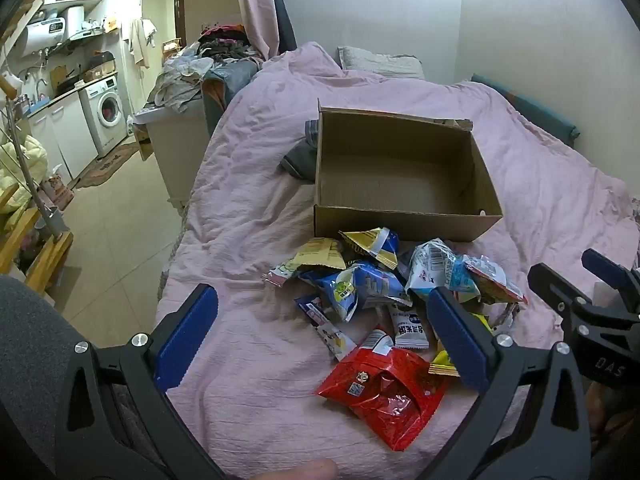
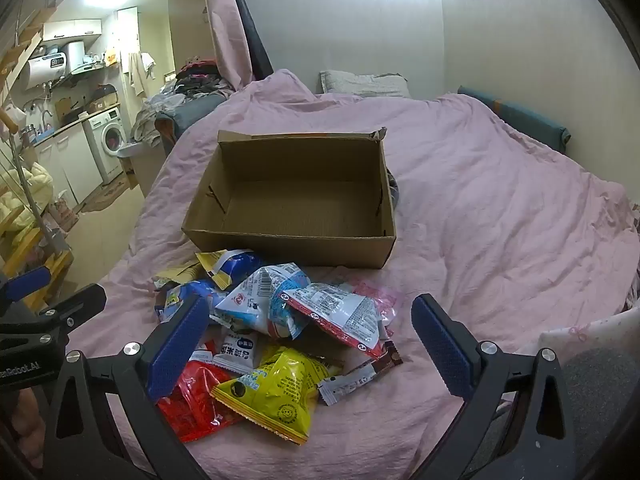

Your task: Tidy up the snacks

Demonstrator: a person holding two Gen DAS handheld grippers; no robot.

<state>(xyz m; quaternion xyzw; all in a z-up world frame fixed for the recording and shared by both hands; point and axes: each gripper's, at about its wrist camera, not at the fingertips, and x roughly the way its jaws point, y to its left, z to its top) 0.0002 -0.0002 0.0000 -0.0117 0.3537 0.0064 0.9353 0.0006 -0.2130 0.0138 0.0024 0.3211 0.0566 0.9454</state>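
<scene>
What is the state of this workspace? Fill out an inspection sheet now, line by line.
Surface: bed under a wrinkled pink cover.
Job's things: open cardboard box, nothing seen inside; snack packets heaped in front of it, among them a red bag, a yellow bag and a blue-and-white bag.
Clutter: grey cloth against the box.
Grippers: left gripper open, holding nothing; right gripper open, holding nothing; both over the heap.
Cables: nothing seen.
Surroundings: pillow at the wall, clothes pile beside the bed, washing machine in the kitchen corner.
</scene>
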